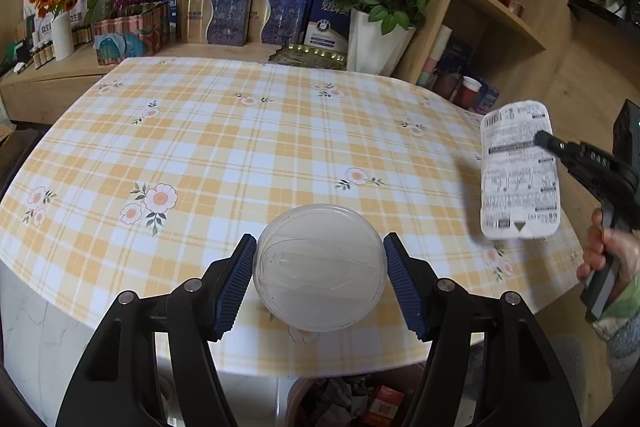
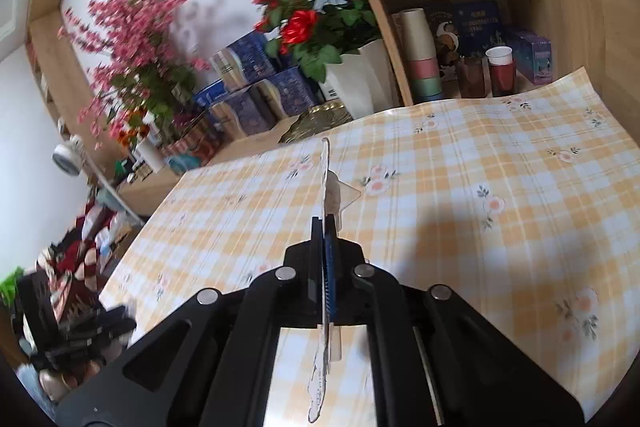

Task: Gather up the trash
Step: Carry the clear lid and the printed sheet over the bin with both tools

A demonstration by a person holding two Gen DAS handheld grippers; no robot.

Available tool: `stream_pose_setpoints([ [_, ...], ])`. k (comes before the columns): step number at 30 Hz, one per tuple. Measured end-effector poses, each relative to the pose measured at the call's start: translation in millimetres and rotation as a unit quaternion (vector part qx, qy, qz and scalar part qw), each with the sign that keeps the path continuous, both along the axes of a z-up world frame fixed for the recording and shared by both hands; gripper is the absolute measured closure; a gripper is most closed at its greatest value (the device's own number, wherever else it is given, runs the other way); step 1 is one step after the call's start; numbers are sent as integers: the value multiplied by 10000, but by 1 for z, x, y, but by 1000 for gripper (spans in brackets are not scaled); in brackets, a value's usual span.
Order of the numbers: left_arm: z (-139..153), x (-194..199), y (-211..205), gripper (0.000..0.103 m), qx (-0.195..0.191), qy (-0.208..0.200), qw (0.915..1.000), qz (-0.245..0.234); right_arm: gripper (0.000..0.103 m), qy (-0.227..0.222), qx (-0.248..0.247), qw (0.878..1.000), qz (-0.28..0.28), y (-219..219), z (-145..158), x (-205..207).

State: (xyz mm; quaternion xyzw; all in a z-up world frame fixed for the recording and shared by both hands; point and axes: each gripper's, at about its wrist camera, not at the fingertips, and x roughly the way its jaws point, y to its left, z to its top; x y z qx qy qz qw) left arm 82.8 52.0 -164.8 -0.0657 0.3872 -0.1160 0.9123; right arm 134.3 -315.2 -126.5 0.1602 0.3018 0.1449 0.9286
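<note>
A clear round plastic container (image 1: pixel 320 267) lies upside down on the checked tablecloth near the table's front edge. My left gripper (image 1: pixel 320 247) is open, its blue-padded fingers (image 1: pixel 236 283) on either side of the container, close to its walls. My right gripper (image 2: pixel 325 223) is shut on a flat white printed package card (image 1: pixel 518 171), held edge-on in the right wrist view (image 2: pixel 326 183) above the table's right side. In the left wrist view the right gripper (image 1: pixel 540 139) grips the card's right edge.
The table (image 1: pixel 240 131) carries a yellow checked cloth. A bin with rubbish (image 1: pixel 360 399) stands under the front edge. Boxes and flower pots (image 1: pixel 372 39) line the back. A wooden shelf unit (image 1: pixel 500 7) stands at the right.
</note>
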Motion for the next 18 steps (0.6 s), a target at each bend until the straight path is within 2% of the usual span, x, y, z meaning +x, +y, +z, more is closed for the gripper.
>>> stream_pose_setpoints([
  [6,14,-33,-3,39,-27,-146,9998,-91,98,-40,-187,9995,243,17,9,-55],
  [18,27,-97,2,39,-127,-326,9993,-159,98,-62,-227,9963,822,57,11,-136],
])
